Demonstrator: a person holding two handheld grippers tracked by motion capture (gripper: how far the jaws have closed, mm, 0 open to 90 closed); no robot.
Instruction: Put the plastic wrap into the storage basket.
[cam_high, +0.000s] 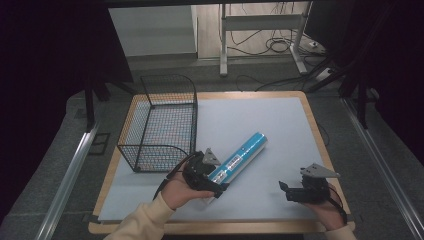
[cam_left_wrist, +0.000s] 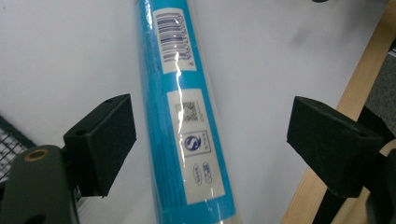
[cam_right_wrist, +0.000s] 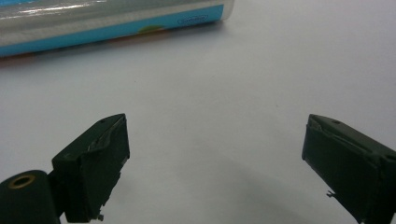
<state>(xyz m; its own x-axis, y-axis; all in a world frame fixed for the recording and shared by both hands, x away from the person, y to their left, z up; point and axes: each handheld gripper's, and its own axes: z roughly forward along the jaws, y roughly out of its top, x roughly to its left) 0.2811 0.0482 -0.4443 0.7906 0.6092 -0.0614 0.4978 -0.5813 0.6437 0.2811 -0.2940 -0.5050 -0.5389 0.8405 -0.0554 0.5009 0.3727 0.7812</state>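
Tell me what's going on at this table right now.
A person holds a tool in each hand. The left tool is open around the near end of a blue tube lying on the white mat, its pads not pressing it. The right tool sits open, apart from the tube. A wire basket stands nearby.

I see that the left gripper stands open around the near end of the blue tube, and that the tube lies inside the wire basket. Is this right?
Not quite. The left gripper does stand open around the near end of the blue tube, but the tube lies on the white table surface, beside the wire basket, not inside it. The high view shows this.
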